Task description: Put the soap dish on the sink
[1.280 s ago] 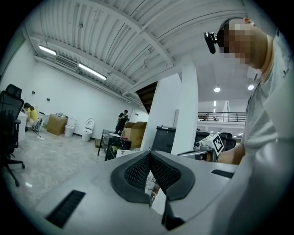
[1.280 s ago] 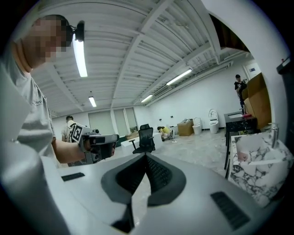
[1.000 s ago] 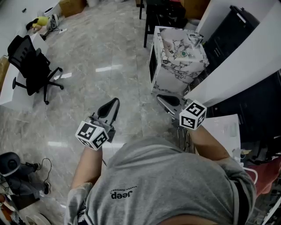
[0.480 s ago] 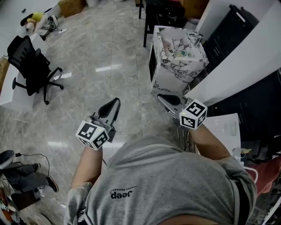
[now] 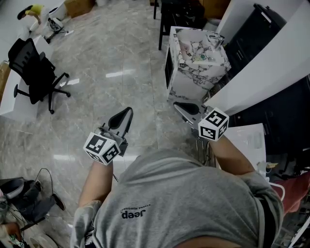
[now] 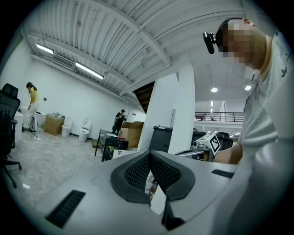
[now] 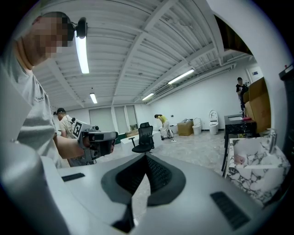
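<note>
The marble-patterned sink [image 5: 193, 72] stands on the floor ahead of me, with a faucet [image 5: 216, 41] at its back; its white-veined side [image 7: 257, 176] also shows at the right of the right gripper view. A small pinkish thing [image 5: 186, 46] lies on its left rim; I cannot tell whether it is the soap dish. My left gripper [image 5: 127, 112] is held level over the floor, shut and empty [image 6: 149, 155]. Short of the sink's near corner, my right gripper [image 5: 180, 106] is shut too, with nothing between its pads [image 7: 146, 158].
A black office chair [image 5: 36, 72] stands at the left by a white desk. A dark table [image 5: 177, 14] is behind the sink, a black cabinet [image 5: 252, 34] and white wall to its right. A white table [image 5: 249, 140] is by my right arm. People stand far off.
Both grippers have kept still. A person at the far top left has moved further left, and things at the bottom left corner have shifted.
</note>
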### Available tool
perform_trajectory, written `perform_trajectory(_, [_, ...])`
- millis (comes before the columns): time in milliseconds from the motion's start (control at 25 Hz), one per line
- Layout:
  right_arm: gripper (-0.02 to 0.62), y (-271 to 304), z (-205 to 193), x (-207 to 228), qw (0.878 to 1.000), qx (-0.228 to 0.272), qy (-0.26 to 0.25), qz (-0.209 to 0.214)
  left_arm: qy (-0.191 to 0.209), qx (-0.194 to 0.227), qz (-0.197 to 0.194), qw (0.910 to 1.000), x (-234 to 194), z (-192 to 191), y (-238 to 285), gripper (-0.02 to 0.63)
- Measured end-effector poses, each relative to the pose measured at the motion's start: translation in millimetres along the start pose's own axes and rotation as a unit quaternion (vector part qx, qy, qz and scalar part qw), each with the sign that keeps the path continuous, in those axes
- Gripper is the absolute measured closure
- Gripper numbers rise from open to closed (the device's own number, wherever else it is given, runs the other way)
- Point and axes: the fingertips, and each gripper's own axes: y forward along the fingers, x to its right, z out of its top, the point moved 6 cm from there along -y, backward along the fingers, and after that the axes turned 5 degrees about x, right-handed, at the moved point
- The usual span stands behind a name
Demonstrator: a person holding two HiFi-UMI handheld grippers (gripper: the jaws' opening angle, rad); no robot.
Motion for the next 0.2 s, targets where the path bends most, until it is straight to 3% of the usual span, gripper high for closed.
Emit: perform_trajectory(200, [0.54, -1.2, 1.2, 1.7, 1.0, 0.0, -0.001, 0.001, -0.001, -0.001, 0.0, 1.0, 1.9, 0.2, 1.6, 0.592])
